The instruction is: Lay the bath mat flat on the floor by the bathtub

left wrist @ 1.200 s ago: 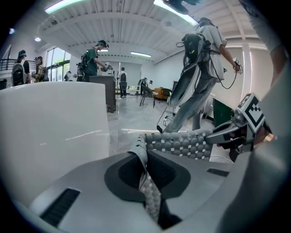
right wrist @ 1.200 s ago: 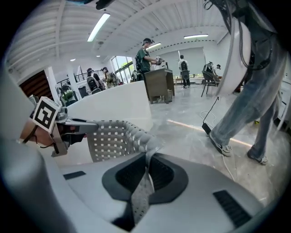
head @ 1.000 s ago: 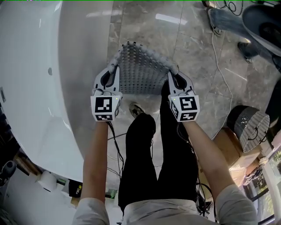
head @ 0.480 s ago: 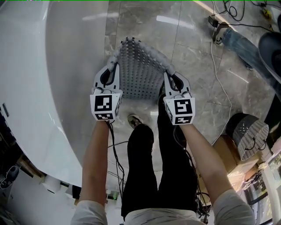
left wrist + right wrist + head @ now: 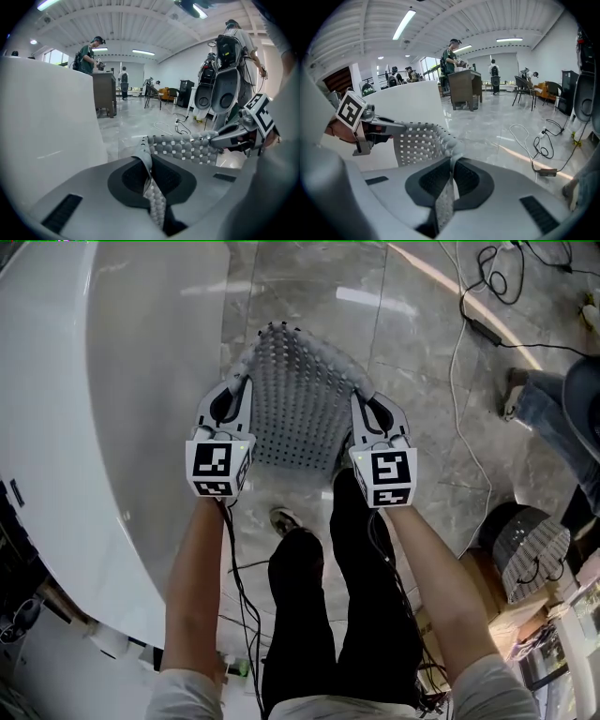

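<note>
A grey perforated bath mat hangs in the air between my two grippers, above the marble floor beside the white bathtub. My left gripper is shut on the mat's near left corner, my right gripper on its near right corner. The mat sags and curves away from me, its far edge rolled. In the left gripper view the mat is pinched between the jaws and stretches to the right gripper. The right gripper view shows the mat clamped likewise, with the left gripper beyond.
The tub's rounded wall runs along the left. My legs and a shoe stand just under the mat. Cables trail across the floor at right, near another person's leg and a perforated grey stool.
Both grippers carried the mat forward along the tub and slightly lower. The other person at upper right has slid toward the right edge of the head view.
</note>
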A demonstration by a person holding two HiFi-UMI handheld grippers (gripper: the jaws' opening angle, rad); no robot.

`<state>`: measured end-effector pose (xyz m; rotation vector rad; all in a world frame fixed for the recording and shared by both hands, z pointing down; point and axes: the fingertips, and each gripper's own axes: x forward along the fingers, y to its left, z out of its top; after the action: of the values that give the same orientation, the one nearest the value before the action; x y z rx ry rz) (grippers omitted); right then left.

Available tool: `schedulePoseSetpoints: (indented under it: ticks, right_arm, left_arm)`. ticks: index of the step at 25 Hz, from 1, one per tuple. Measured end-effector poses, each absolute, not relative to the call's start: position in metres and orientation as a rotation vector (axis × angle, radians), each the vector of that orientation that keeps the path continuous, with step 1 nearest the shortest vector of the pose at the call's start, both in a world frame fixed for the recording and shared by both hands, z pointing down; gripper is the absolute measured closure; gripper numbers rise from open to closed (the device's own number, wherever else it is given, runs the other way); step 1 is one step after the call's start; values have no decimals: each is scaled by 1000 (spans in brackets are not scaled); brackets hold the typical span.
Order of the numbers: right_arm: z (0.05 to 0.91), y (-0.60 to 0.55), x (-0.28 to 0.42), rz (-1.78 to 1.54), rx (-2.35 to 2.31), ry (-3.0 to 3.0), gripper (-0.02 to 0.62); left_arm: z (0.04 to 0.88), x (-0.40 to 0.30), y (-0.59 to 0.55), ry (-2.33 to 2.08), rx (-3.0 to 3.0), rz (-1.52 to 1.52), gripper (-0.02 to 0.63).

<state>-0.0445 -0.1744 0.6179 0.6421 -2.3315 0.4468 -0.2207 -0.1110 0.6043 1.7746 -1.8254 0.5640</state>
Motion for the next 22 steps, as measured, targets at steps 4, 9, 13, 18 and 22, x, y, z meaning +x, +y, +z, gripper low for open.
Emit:
schedulePoseSetpoints:
  ticks: [4, 9, 13, 18, 22]
  right_arm:
    - [627, -194, -47, 434, 609, -2339, 571]
    - [646, -218, -54, 430, 589, -2336, 571]
    - [657, -235, -63, 413, 568, -2355, 571]
    - [674, -245, -68, 367, 555, -2394, 571]
    - [689, -242, -76, 314, 523, -2437, 571]
  left_arm:
    - [608, -232, -134, -1836, 1746, 529, 581]
    - [627, -235, -152, -1819, 1743, 563, 581]
    - [639, -244, -157, -1846, 1708, 518, 580]
    - [655, -250, -160, -1882, 1728, 499, 580]
    - [676, -258, -156, -1924, 1757, 494, 580]
